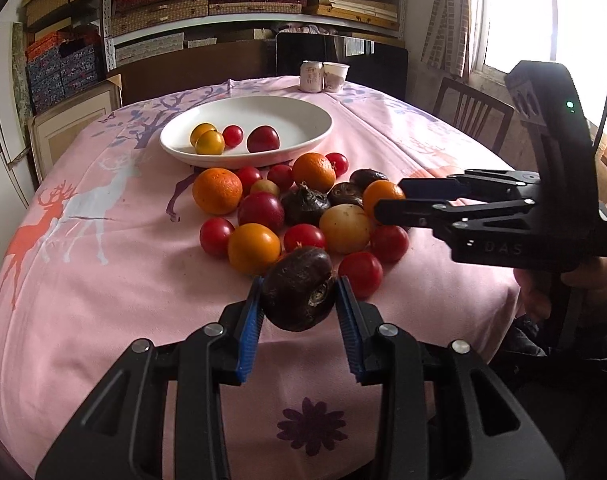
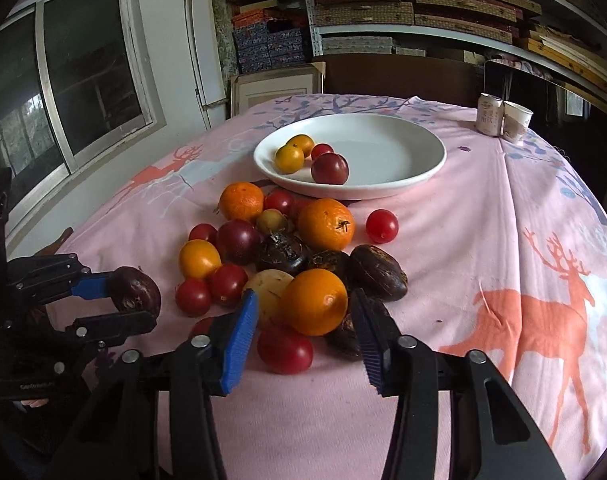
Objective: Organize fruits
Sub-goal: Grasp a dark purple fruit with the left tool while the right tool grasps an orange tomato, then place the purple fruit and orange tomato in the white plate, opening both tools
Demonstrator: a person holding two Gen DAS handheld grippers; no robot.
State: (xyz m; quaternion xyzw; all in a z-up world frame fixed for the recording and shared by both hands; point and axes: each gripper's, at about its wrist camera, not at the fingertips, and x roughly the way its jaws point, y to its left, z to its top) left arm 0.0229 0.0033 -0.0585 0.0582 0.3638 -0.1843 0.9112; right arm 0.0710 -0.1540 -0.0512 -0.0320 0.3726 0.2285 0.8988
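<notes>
My left gripper [image 1: 298, 292] is shut on a dark brown water chestnut [image 1: 299, 289] and holds it above the near edge of the fruit pile; it also shows in the right wrist view [image 2: 135, 292]. My right gripper [image 2: 305, 312] is open around an orange [image 2: 314, 302] in the pile, its blue pads [image 2: 241, 338] not pressing it. In the left wrist view the right gripper [image 1: 391, 200] reaches the same orange [image 1: 379, 196]. A white plate [image 1: 303, 136] behind the pile holds two yellow fruits [image 1: 207, 140], a red tomato [image 1: 232, 136] and a dark red plum [image 1: 263, 139].
The pile of oranges, red tomatoes, yellow fruits and dark chestnuts [image 2: 283, 252] lies on a pink deer-print tablecloth [image 2: 503, 264]. Two paper cups [image 1: 323, 76] stand at the far edge. A chair [image 1: 471, 112] and shelves of boxes stand behind.
</notes>
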